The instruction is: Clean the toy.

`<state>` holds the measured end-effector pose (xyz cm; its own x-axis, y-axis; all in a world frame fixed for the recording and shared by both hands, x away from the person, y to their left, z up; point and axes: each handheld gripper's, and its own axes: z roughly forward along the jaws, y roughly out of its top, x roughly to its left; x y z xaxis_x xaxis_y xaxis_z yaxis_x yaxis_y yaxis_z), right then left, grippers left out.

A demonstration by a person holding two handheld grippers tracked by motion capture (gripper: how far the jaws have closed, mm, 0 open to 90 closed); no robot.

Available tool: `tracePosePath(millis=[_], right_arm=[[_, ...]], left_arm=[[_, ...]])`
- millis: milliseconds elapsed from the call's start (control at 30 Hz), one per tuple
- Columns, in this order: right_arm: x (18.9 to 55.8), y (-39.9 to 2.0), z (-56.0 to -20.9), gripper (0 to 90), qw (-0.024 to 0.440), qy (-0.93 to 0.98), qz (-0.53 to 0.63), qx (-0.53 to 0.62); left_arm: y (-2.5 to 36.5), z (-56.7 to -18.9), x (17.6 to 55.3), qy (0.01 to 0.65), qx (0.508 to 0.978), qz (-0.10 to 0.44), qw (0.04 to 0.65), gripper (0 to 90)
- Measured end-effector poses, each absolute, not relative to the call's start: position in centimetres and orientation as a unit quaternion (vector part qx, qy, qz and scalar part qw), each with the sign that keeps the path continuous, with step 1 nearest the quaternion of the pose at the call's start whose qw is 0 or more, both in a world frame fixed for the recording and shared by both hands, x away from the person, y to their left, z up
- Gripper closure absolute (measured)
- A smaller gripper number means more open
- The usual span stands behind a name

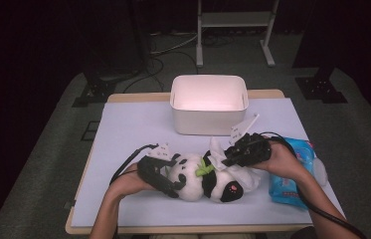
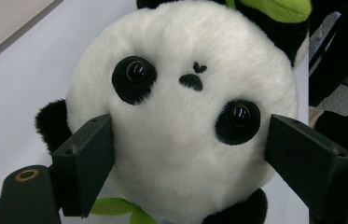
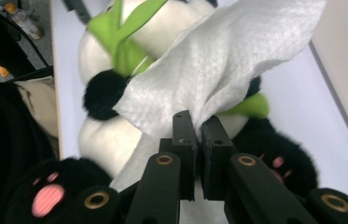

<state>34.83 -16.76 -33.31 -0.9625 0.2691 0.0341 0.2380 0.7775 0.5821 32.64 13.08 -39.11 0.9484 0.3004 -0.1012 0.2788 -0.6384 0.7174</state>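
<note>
A black-and-white panda plush (image 1: 213,185) with a green leaf at its neck lies on its back near the table's front edge. My left gripper (image 1: 175,175) has its jaws pressed against both sides of the panda's head (image 2: 185,116), face toward the camera. My right gripper (image 1: 228,158) hovers over the panda's belly (image 3: 101,135), shut on a white wipe (image 3: 223,56). The wipe (image 1: 216,149) sticks up from the jaws and drapes over the plush's body. Pink-padded black paws frame the right gripper view.
A white open bin (image 1: 209,122) stands at the back middle of the pale table cover (image 1: 133,129). A blue pack of wipes (image 1: 292,174) lies at the right, under my right forearm. Bare cover lies to the left.
</note>
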Motion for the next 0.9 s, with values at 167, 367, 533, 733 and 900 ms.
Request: tracePosePath(millis=[167, 367, 533, 733, 900], right_arm=[[35.8, -15.4, -33.1, 85.4, 0.029, 0.946, 0.294, 0.129], [36.8, -13.1, -32.4, 86.0, 0.036, 0.940, 0.317, 0.119], [37.4, -11.4, -32.2, 85.9, 0.035, 0.941, 0.319, 0.109], [37.6, -10.5, -32.7, 85.8, 0.025, 0.947, 0.305, 0.100], [36.9, -11.8, -33.0, 85.0, 0.022, 0.946, 0.306, 0.105]], left_arm=[[13.1, -39.1, 32.6, 0.160, 0.905, 0.013, 0.393, 16.2], [13.1, -39.2, 32.6, 0.160, 0.904, 0.014, 0.395, 16.2], [13.1, -39.2, 32.6, 0.159, 0.904, 0.014, 0.396, 16.2], [13.1, -39.1, 32.6, 0.156, 0.905, 0.014, 0.396, 16.2], [13.1, -39.1, 32.5, 0.157, 0.905, 0.015, 0.395, 16.2]])
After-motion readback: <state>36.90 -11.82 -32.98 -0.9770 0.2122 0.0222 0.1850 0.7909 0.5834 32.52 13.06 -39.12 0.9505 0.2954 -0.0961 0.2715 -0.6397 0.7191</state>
